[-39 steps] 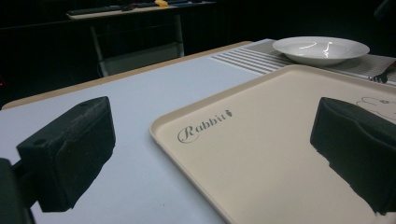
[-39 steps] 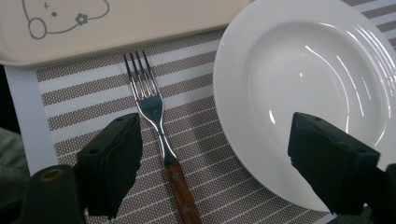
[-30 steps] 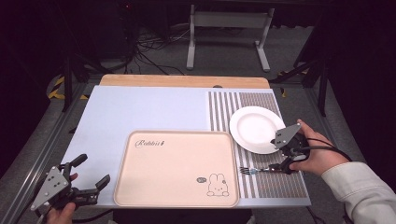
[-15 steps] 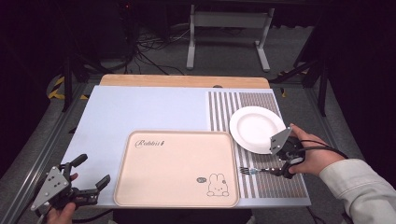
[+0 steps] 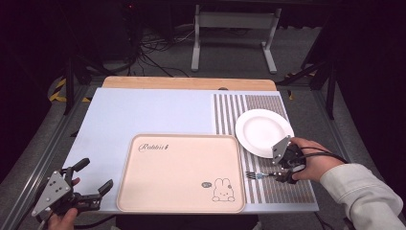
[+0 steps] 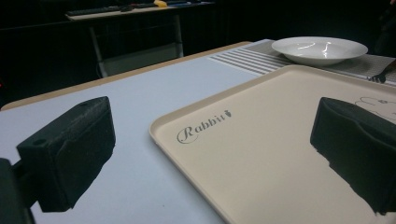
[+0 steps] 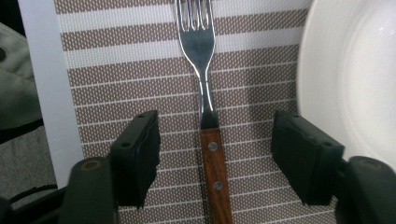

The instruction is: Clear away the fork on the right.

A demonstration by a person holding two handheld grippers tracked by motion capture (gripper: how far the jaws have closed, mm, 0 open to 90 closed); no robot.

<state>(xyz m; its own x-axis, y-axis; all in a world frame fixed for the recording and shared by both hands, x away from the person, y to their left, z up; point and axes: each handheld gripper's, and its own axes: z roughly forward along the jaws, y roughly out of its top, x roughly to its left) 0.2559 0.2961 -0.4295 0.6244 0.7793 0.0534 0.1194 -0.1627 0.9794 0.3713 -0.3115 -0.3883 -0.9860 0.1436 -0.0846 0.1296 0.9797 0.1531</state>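
Lying flat on the striped mat (image 5: 282, 189) beside the white plate (image 5: 263, 131), the fork (image 7: 208, 116) is pointing its tines toward the tray (image 5: 179, 172), its wooden handle sitting untouched between the right gripper (image 7: 215, 156)'s spread jaws; the left gripper (image 5: 91, 184)'s jaws are also gaping.

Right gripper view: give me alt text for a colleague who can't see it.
The open right tool straddles the wooden handle of a fork lying on a striped placemat, jaws clear of it on both sides. A white plate sits alongside.
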